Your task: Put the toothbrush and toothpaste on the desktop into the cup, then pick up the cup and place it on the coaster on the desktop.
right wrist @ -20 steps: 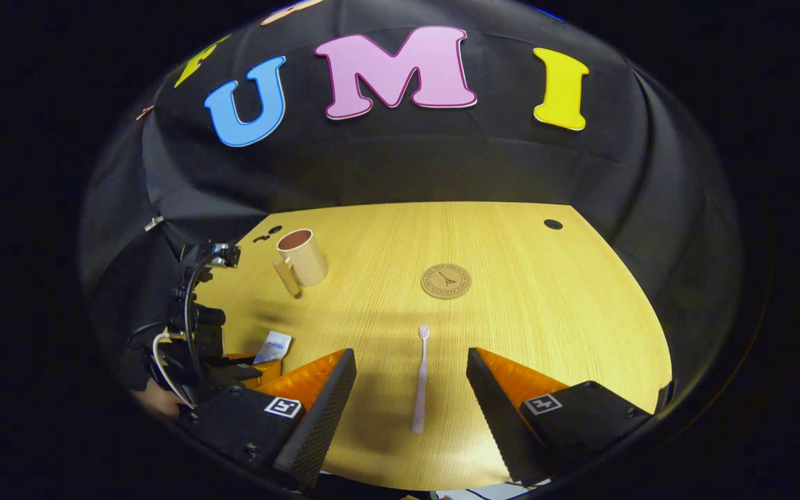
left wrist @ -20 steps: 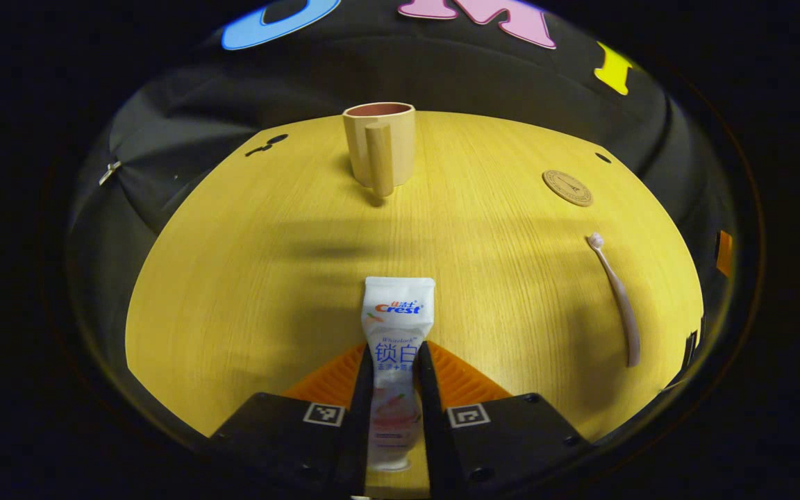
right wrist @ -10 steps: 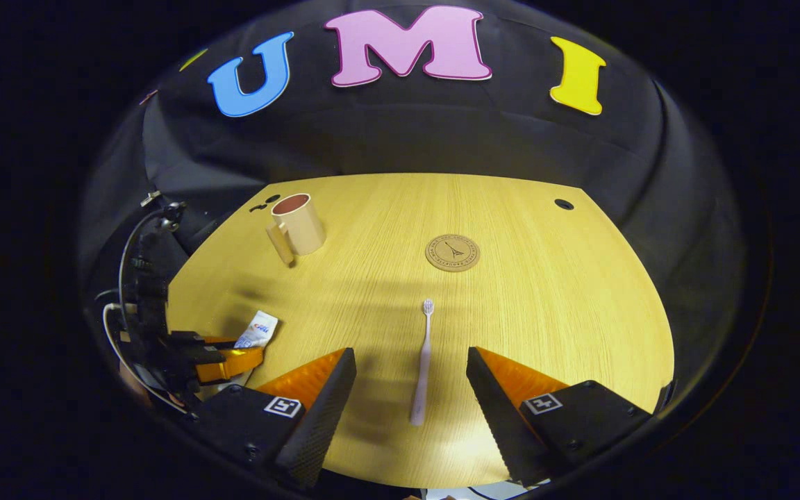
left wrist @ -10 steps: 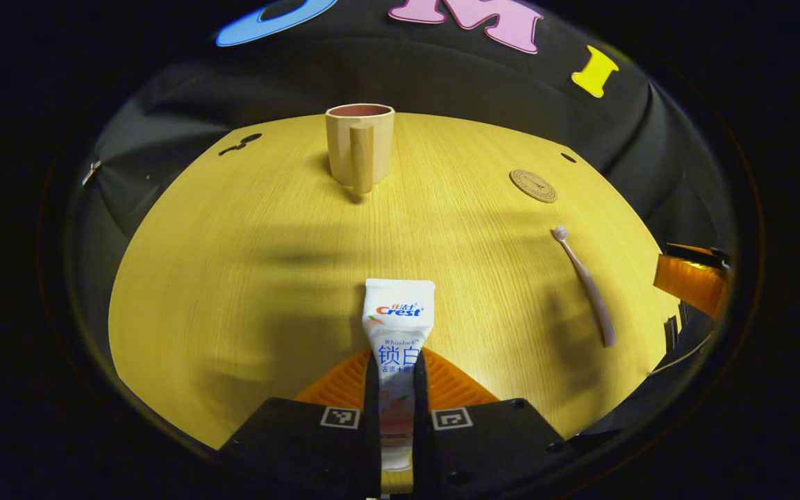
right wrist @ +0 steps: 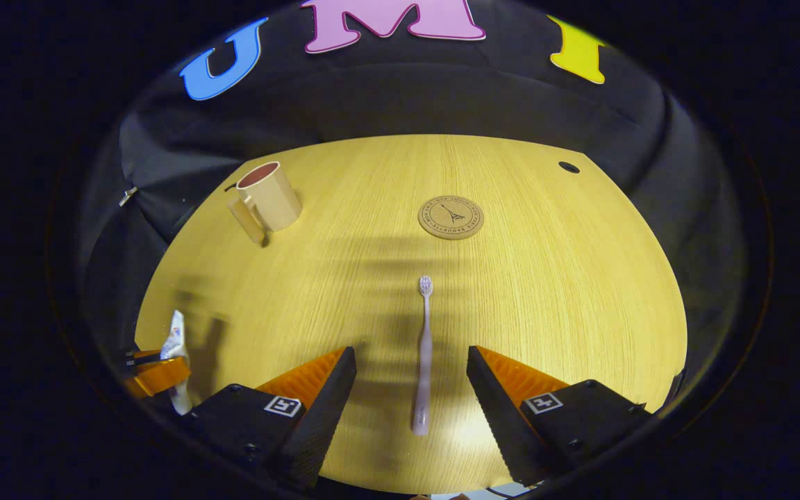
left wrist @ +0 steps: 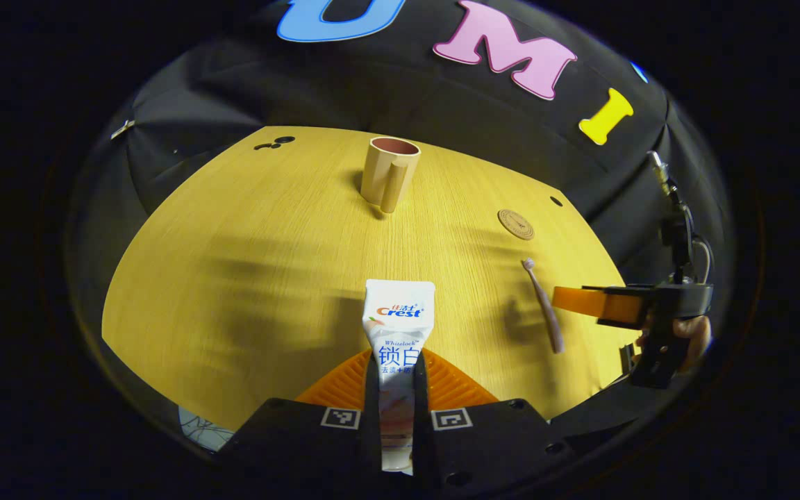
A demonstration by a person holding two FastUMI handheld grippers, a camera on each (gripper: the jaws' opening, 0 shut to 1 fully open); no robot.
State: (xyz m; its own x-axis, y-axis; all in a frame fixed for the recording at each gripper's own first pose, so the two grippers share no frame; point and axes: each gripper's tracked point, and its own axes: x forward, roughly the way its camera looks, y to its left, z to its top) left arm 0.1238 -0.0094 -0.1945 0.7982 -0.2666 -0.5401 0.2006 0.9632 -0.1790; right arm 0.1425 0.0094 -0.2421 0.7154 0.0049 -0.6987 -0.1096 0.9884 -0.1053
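Left gripper view: camera rides above the left gripper [left wrist: 396,389], looking forward and downward across the yellow wood-grain desktop [left wrist: 247,264] toward the tan handled cup [left wrist: 387,172], which stands far off. Right gripper view: camera sits above the right gripper [right wrist: 410,389], angled down, the cup [right wrist: 268,200] far to its left. Both views share the desktop, cup and round cork coaster [right wrist: 451,217].

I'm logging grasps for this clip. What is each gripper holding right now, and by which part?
The left gripper pinches the white toothpaste tube around its lower, cap-end half. The right gripper is open, straddling the pale pink toothbrush handle, holding nothing.
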